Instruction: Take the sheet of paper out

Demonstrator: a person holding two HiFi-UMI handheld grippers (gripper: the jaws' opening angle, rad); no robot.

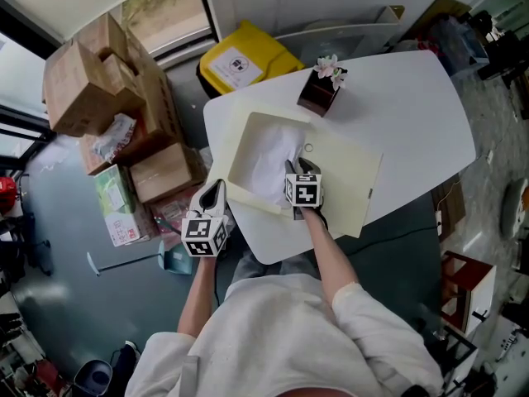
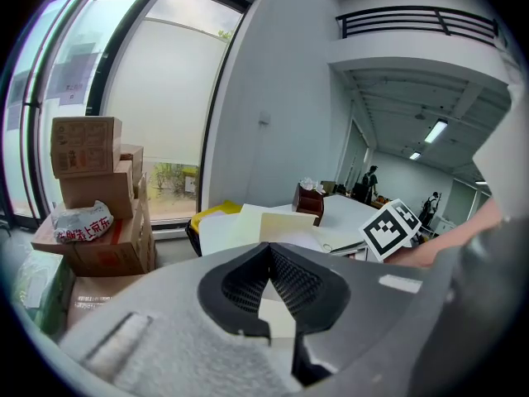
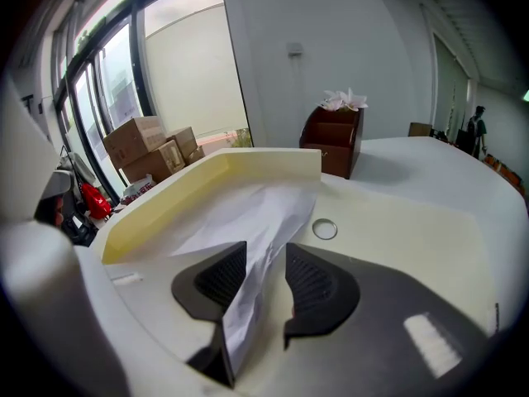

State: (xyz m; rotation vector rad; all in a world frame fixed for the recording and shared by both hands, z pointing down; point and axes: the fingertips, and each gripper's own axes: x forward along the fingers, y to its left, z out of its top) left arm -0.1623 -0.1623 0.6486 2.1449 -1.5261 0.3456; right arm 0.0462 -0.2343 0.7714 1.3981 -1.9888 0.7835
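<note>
A cream folder (image 1: 351,180) lies open on the white table (image 1: 413,98), its cover flap (image 1: 248,135) raised on the left. A crumpled white sheet of paper (image 1: 273,160) lies inside. My left gripper (image 1: 214,191) is at the folder's near-left corner; in the left gripper view it (image 2: 271,284) is shut on a cream edge of the flap (image 2: 275,317). My right gripper (image 1: 302,169) reaches over the paper. In the right gripper view it (image 3: 264,275) stands open, a raised fold of the paper (image 3: 248,222) between the pads, leaning on the left one.
A dark brown box with flowers (image 1: 321,89) stands at the table's far side, beyond the folder. A small metal ring (image 3: 324,229) lies on the folder. Cardboard boxes (image 1: 107,81) and a yellow bin (image 1: 244,60) sit on the floor to the left.
</note>
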